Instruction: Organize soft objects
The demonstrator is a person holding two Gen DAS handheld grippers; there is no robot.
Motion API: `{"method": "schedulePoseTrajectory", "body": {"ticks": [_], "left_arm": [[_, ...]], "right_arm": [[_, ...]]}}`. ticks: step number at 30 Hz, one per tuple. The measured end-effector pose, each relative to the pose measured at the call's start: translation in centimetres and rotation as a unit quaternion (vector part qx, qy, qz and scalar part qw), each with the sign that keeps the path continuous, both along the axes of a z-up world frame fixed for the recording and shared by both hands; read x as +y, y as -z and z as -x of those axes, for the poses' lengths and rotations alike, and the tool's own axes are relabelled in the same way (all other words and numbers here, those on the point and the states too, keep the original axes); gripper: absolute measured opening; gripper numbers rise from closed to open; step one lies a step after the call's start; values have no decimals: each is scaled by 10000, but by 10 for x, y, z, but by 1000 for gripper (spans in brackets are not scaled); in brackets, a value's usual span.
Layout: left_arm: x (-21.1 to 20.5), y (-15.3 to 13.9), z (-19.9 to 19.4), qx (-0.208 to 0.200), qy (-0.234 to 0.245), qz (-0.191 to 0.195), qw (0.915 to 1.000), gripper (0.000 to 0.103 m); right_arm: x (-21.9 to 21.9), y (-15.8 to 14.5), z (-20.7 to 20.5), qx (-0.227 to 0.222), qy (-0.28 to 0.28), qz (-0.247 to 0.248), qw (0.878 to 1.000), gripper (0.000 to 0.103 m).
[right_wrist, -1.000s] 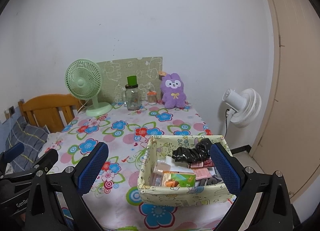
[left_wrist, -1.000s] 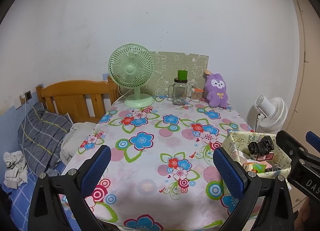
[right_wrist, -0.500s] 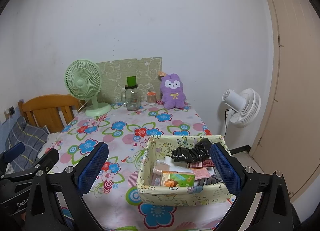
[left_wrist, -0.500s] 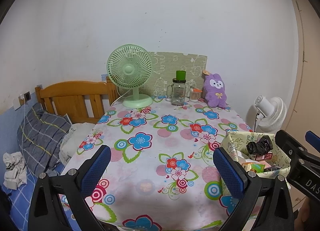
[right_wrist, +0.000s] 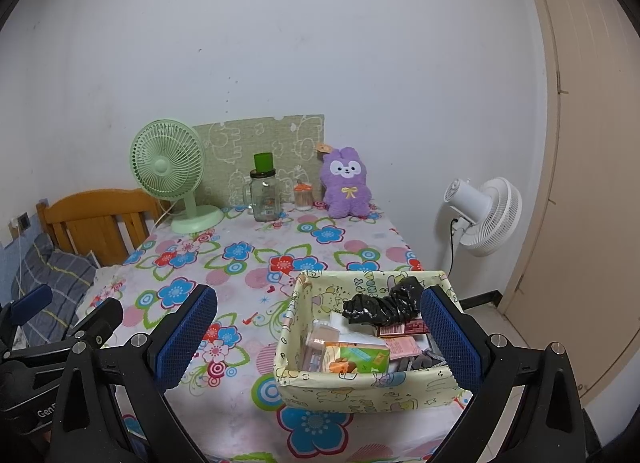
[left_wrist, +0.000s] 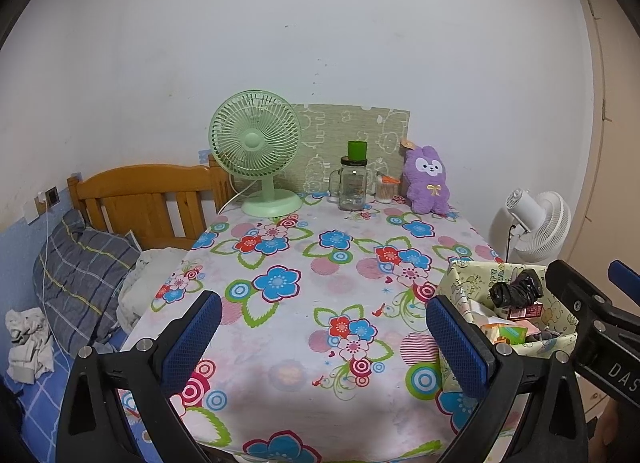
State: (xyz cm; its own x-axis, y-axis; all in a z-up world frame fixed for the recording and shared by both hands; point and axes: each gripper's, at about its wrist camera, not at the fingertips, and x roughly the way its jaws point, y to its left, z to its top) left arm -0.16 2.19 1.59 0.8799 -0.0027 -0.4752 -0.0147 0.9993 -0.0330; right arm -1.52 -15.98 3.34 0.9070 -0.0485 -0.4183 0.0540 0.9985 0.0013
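Note:
A purple plush bunny sits upright at the far edge of the flowered table, against the wall; it also shows in the right wrist view. A pale yellow fabric basket stands at the table's near right corner, full of small packets and a crumpled black bag; it also shows in the left wrist view. My left gripper is open and empty above the near table edge. My right gripper is open and empty, its fingers either side of the basket's near end.
A green desk fan, a glass jar mug with a green lid and a small jar stand at the back. A wooden bed with a grey pillow lies left. A white floor fan and a door are right.
Both grippers have pulled back slightly from the table, so the far objects look a little smaller. Both stay open and nothing on the table has moved.

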Motion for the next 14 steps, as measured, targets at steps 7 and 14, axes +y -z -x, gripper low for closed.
{"method": "schedulePoseTrajectory", "body": {"ticks": [7, 14], "left_arm": [[-1, 0, -1, 8, 3, -1, 10000, 103], [-1, 0, -1, 7, 3, 0, 10000, 103]], "right_arm": [[0, 0, 0, 2, 1, 6, 10000, 103], [0, 0, -1, 6, 6, 0, 10000, 103]]}}
